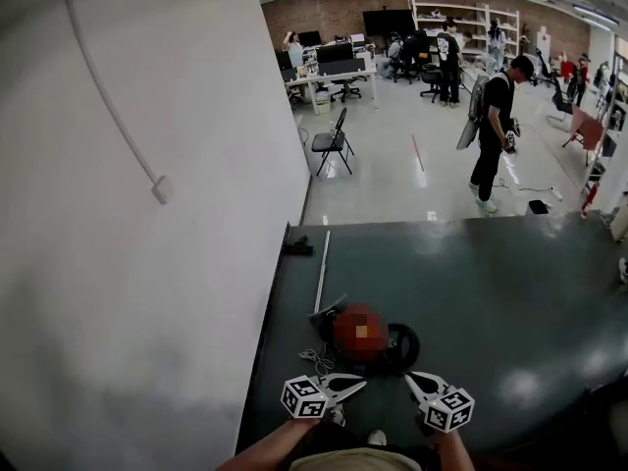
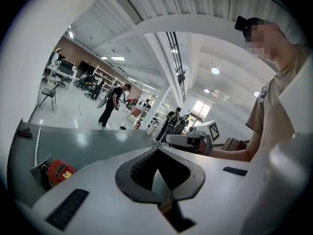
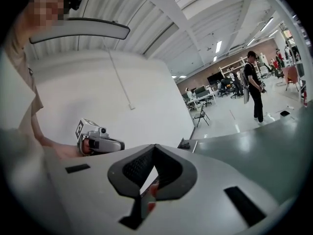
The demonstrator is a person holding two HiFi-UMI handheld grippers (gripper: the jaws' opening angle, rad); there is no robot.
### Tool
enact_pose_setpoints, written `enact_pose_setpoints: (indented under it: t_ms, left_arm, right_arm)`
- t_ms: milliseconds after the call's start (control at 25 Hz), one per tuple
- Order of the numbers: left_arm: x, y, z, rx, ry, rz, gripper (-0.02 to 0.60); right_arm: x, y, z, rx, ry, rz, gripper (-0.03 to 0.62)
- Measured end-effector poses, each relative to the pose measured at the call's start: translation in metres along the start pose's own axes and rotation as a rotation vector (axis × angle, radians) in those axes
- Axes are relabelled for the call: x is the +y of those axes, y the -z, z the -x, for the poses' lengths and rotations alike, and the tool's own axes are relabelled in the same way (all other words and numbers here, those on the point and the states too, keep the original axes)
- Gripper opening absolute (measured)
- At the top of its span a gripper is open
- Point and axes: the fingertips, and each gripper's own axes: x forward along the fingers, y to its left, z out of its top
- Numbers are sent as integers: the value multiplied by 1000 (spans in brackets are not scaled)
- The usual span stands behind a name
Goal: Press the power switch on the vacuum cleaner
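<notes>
Down on the dark green surface (image 1: 510, 292), the red vacuum cleaner (image 1: 400, 347) lay with its black hose coiled round it, close to the white wall (image 1: 147, 263). The left tool (image 1: 359, 383) and the right tool (image 1: 412, 378) were held above its near side, tips turned toward each other, neither one touching it. In the left gripper view the left tool (image 2: 157, 150) had its jaws closed tip to tip with nothing between them, and the vacuum cleaner (image 2: 59, 170) sat low to the left. The right tool (image 3: 154, 146) was likewise closed and empty. A pale rod (image 1: 322, 268) lay beyond the vacuum. Farther off stood a person in black (image 1: 494, 130).
</notes>
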Motion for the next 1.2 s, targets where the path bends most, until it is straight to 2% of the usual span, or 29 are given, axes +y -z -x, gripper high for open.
enact_pose_setpoints:
  t_ms: [320, 520, 720, 1000, 1200]
  left_arm:
    - [79, -35, 14, -9, -24, -5, 3]
    - [134, -56, 12, 23, -22, -1, 3]
    - [183, -65, 12, 54, -13, 3, 3]
    - [272, -69, 4, 107, -52, 16, 3]
    - [319, -56, 7, 143, -65, 58, 3]
  right_arm:
    - [-12, -40, -70, -21, 16, 19, 9]
    - [-32, -58, -119, 2, 54, 35, 9]
    - [-63, -54, -161, 26, 138, 9, 9]
    - [-116, -48, -219, 60, 248, -18, 9]
    - [-149, -20, -254, 123, 322, -42, 9]
